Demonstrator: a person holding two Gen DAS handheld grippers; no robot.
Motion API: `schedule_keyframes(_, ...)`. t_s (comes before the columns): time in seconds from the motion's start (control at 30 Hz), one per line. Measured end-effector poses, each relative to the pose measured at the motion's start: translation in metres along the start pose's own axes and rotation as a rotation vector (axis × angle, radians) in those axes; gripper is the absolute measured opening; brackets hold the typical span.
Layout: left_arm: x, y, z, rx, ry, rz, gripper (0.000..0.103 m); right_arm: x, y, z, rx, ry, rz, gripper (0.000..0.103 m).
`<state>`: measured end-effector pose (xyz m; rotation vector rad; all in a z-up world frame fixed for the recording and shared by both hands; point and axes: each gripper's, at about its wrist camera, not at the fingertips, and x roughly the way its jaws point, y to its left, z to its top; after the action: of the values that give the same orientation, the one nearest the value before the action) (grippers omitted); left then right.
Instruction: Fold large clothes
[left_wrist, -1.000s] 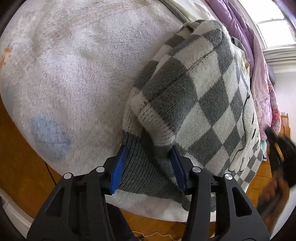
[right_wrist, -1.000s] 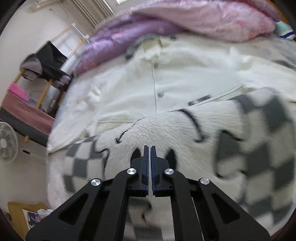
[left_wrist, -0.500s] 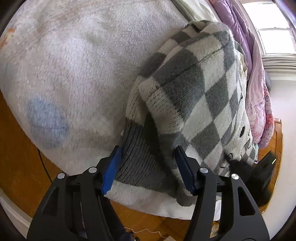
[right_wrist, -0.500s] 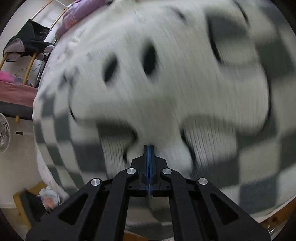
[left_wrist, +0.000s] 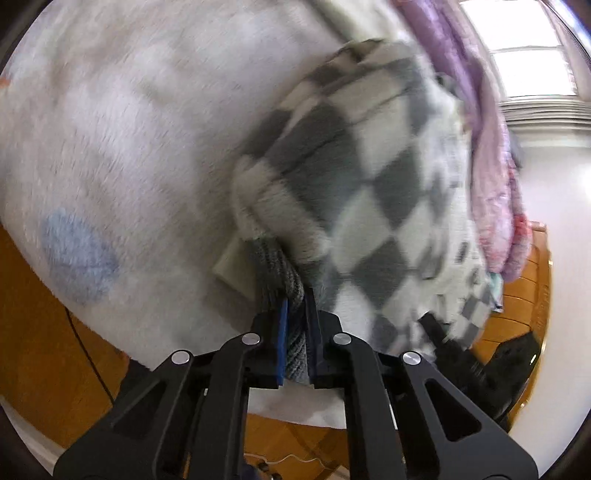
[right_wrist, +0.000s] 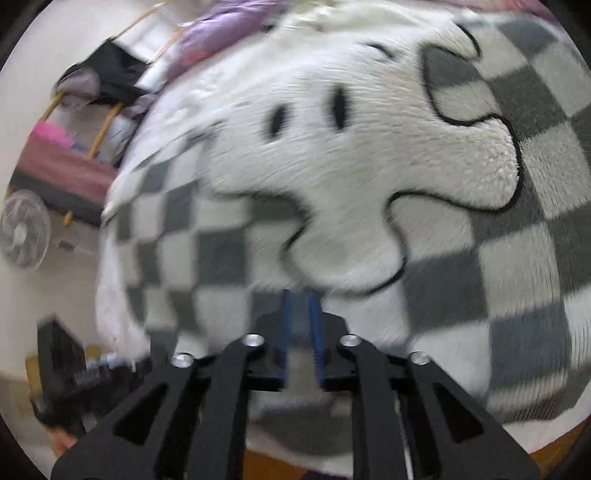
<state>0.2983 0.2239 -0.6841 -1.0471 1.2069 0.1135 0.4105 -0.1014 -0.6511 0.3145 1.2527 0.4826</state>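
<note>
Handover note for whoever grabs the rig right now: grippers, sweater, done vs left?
Left gripper: shut on the checkered sweater, pinching its grey ribbed hem.
Right gripper: fingers nearly closed at the sweater's lower edge; blur hides whether fabric is pinched.
Sweater lies on the white fleece blanket, cartoon face up.
Done: bottom edge gripped on the left.
Left: confirm the right grip, then probably fold the hem upward and flatten.

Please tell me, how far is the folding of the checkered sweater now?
Early stage. Done: the left gripper is shut on the grey ribbed hem of the checkered sweater. In hand: the right gripper pinches its lower edge. Left: the body lies spread on the white blanket, no fold visible.
</note>
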Motion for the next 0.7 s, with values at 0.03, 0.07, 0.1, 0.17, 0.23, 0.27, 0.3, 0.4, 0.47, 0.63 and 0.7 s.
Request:
schedule_keyframes(0.03, -0.005, -0.005, 0.001, 0.006, -0.007, -0.018, 0.007, -0.008, 0.014, -0.01, -0.054, -0.016, 0.022, 0.039)
schedule_keyframes(0.07, -0.012, -0.01, 0.002, 0.011, -0.014, -0.039, 0.007, -0.012, 0.023, -0.015, -0.094, -0.021, 0.038, 0.045)
schedule_keyframes(0.1, -0.018, -0.016, 0.004, 0.011, -0.016, -0.061, 0.007, -0.017, 0.036, -0.021, -0.146, -0.027, 0.066, 0.053)
schedule_keyframes(0.17, -0.027, -0.026, 0.007, 0.026, -0.02, -0.09, 0.007, -0.027, 0.052, -0.034, -0.196, -0.033, 0.148, 0.06)
schedule_keyframes(0.23, -0.035, -0.038, 0.009, 0.054, -0.022, -0.11, 0.007, -0.027, 0.067, -0.038, -0.235, -0.021, 0.217, 0.066)
schedule_keyframes(0.27, -0.039, -0.044, 0.01, 0.064, -0.025, -0.12, 0.007, -0.026, 0.078, -0.04, -0.29, -0.03, 0.216, 0.068)
schedule_keyframes(0.3, -0.04, -0.047, 0.009, 0.068, -0.026, -0.132, 0.007, -0.022, 0.089, -0.041, -0.342, -0.031, 0.215, 0.069)
schedule_keyframes(0.4, -0.049, -0.056, 0.006, 0.09, -0.029, -0.149, 0.007, -0.011, 0.108, -0.041, -0.447, -0.058, 0.168, 0.07)
schedule_keyframes(0.47, -0.052, -0.061, 0.005, 0.112, -0.034, -0.144, 0.007, -0.002, 0.119, -0.039, -0.508, -0.099, 0.089, 0.075)
schedule_keyframes(0.63, -0.053, -0.061, 0.005, 0.107, -0.014, -0.158, 0.007, 0.027, 0.129, -0.041, -0.602, -0.115, 0.039, 0.077)
schedule_keyframes(0.7, -0.052, -0.061, 0.007, 0.122, -0.007, -0.153, 0.007, 0.031, 0.136, -0.041, -0.62, -0.12, 0.056, 0.074)
